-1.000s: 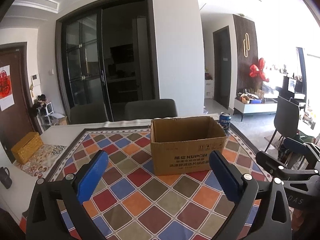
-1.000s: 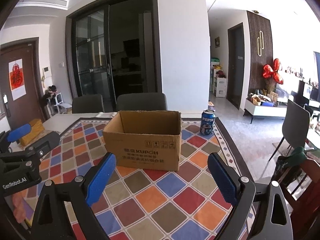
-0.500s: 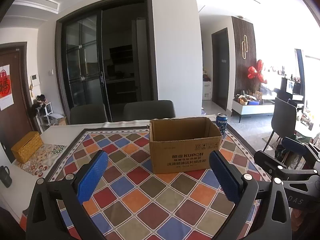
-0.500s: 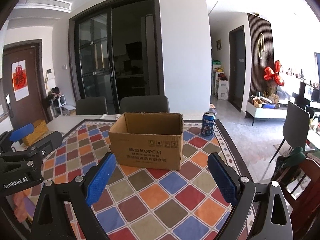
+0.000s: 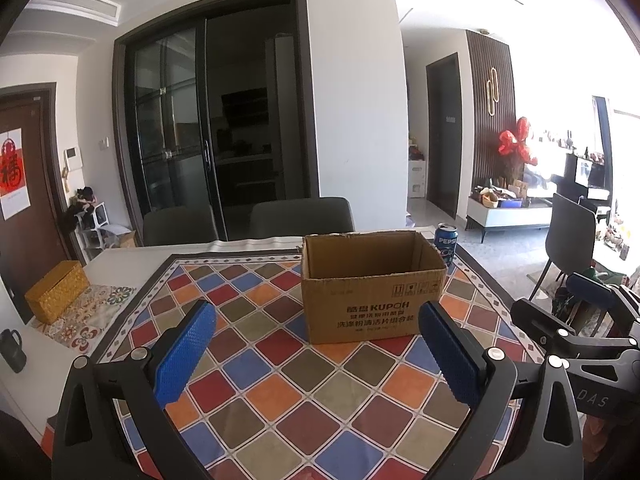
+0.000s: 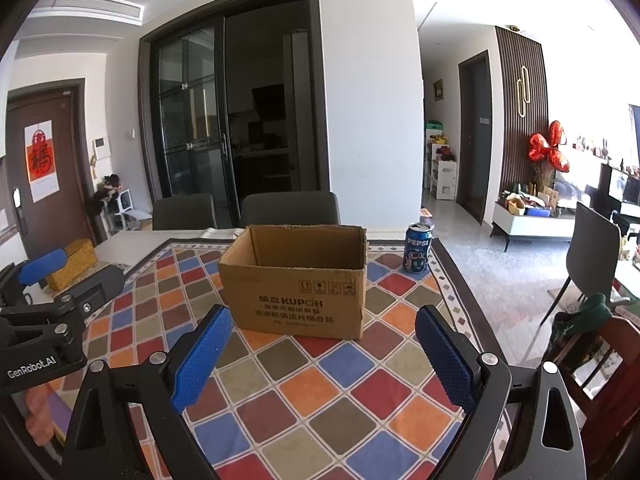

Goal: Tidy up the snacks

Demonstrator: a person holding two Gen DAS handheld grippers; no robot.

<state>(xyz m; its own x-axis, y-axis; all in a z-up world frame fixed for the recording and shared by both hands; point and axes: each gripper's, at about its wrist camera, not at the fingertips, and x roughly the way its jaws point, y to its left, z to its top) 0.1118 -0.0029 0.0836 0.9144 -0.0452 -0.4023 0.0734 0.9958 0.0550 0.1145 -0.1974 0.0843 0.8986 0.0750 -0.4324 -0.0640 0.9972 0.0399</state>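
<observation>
Little had shifted since the earlier frames: we noted only a slight drift of both views, the carton keeping its spot. Both the left tongs (image 5: 316,344) and right tongs (image 6: 322,346) stood released and wide, holding nothing, aimed at the open cardboard box (image 6: 296,280) mid-bench (image 6: 360,392). A Pepsi can (image 6: 417,249) stood upright just beyond the box's right corner. We judged the box was centred to receive snacks; none were yet visible inside.
</observation>
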